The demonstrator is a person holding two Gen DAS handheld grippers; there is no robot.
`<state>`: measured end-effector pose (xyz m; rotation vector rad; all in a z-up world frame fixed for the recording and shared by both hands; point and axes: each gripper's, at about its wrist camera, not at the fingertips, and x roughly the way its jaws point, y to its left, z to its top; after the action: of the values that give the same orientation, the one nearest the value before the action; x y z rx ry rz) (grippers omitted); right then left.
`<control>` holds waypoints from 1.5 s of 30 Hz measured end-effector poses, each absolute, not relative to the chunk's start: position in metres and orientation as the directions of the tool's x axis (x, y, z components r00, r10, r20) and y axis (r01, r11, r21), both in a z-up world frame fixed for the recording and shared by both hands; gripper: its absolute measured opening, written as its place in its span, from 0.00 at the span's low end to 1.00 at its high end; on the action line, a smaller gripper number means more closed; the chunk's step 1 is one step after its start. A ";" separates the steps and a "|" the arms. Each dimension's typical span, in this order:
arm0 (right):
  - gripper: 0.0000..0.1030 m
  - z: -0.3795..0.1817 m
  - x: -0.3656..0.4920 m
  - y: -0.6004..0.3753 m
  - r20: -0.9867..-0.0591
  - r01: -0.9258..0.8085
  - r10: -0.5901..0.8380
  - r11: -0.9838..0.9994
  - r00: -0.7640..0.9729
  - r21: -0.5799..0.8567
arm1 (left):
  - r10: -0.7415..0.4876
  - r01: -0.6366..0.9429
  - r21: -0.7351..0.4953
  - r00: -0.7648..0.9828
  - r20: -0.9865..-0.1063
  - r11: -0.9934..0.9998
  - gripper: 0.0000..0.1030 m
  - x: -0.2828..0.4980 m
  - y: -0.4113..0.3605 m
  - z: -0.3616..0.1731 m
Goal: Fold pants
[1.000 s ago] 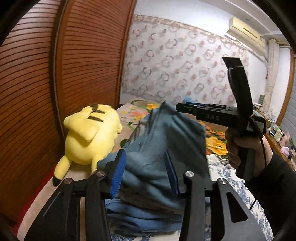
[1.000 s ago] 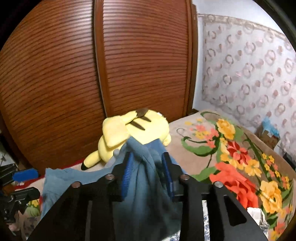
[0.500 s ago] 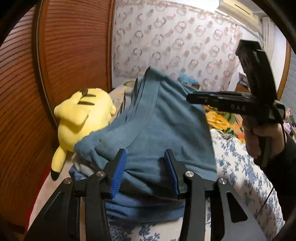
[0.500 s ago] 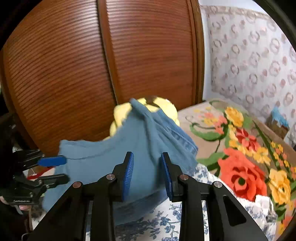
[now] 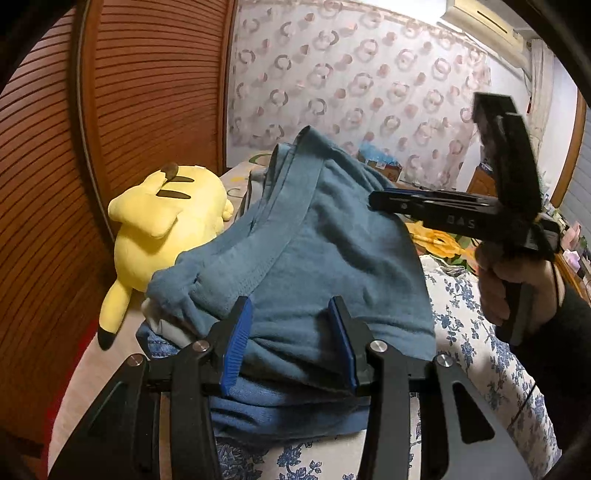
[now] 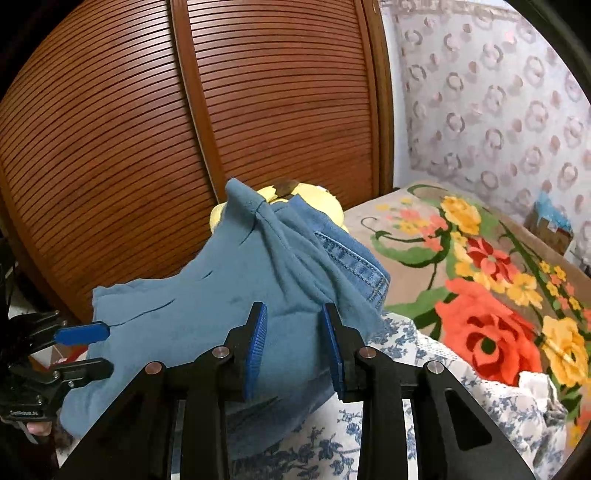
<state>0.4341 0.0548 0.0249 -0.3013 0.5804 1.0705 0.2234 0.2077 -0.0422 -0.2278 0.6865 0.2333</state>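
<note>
Bedroom setting: we note a brown slatted wardrobe (image 6: 184, 147) behind the bed, a ring-patterned curtain (image 5: 351, 92) along the far wall, and an air conditioner (image 5: 480, 22) high up at the right in the left wrist view. Bedding is a blue-flowered white sheet (image 5: 472, 332) near us and a blanket with large red and yellow flowers (image 6: 480, 295) further on.

Blue pants (image 5: 314, 258) sit in a loose heap on the sheet, one corner peaked up, ribbed band running diagonally across the top. A denim piece (image 6: 354, 262) shows beneath them in the right wrist view (separate garment or not, we cannot tell). A yellow plush toy (image 5: 166, 229) lies just behind the heap, against the wardrobe.

Left gripper (image 5: 291, 343): blue pads parted, fabric bulging between them at the near edge of the heap; whether they pinch it, we cannot tell.

Right gripper (image 6: 293, 343): jaws likewise apart with cloth lying between; contact unclear. From the left wrist view the right gripper hangs level over the heap's right side, held in a dark-sleeved hand (image 5: 517, 284).
</note>
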 end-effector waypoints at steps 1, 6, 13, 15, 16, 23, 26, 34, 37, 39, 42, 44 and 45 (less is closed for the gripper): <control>0.31 0.027 0.428 0.053 -0.579 -0.887 0.733 0.461 0.357 0.036 | 0.139 -0.286 -0.127 0.749 -0.648 0.950 0.43 0.223 0.208 -0.042; 0.31 0.032 0.403 0.045 -0.563 -0.892 0.746 0.451 0.356 0.034 | 0.147 -0.287 -0.118 0.751 -0.644 0.951 0.43 0.219 0.207 -0.036; 0.31 0.031 0.381 0.035 -0.555 -0.896 0.755 0.442 0.348 0.040 | 0.172 -0.296 -0.094 0.754 -0.634 0.951 0.45 0.209 0.204 -0.026; 0.31 0.031 0.377 0.032 -0.555 -0.896 0.756 0.442 0.347 0.041 | 0.186 -0.305 -0.086 0.756 -0.628 0.949 0.46 0.206 0.206 -0.023; 0.31 0.031 0.377 0.032 -0.556 -0.896 0.756 0.442 0.346 0.044 | 0.191 -0.309 -0.085 0.757 -0.625 0.947 0.46 0.204 0.207 -0.022; 0.31 0.033 0.372 0.030 -0.560 -0.896 0.756 0.440 0.339 0.052 | 0.199 -0.316 -0.096 0.777 -0.597 0.944 0.78 0.192 0.213 -0.014; 0.31 0.034 0.369 0.030 -0.561 -0.897 0.756 0.440 0.337 0.054 | 0.201 -0.319 -0.097 0.777 -0.597 0.943 0.88 0.188 0.214 -0.011; 0.31 0.032 0.362 0.030 -0.564 -0.901 0.758 0.431 0.328 0.056 | 0.277 -0.363 -0.045 0.779 -0.562 0.931 0.89 0.180 0.212 -0.005; 0.31 0.032 0.360 0.030 -0.565 -0.902 0.758 0.428 0.327 0.052 | 0.268 -0.360 -0.059 0.784 -0.560 0.931 0.89 0.179 0.214 -0.005; 0.33 0.031 0.359 0.030 -0.565 -0.901 0.756 0.431 0.330 0.051 | 0.259 -0.354 -0.062 0.783 -0.565 0.933 0.89 0.179 0.214 -0.005; 0.38 0.031 0.357 0.029 -0.569 -0.897 0.751 0.438 0.335 0.050 | 0.247 -0.348 -0.076 0.785 -0.568 0.934 0.89 0.178 0.214 -0.005; 0.42 0.032 0.355 0.027 -0.569 -0.892 0.745 0.450 0.348 0.044 | 0.244 -0.345 -0.076 0.788 -0.564 0.936 0.89 0.177 0.213 -0.004; 0.43 0.032 0.354 0.027 -0.569 -0.891 0.743 0.453 0.352 0.041 | 0.243 -0.342 -0.074 0.788 -0.565 0.937 0.89 0.177 0.212 -0.004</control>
<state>0.3536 0.0268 0.0324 -0.2973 0.5657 1.0773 0.1769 0.2120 -0.0042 -0.1767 0.5831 0.3173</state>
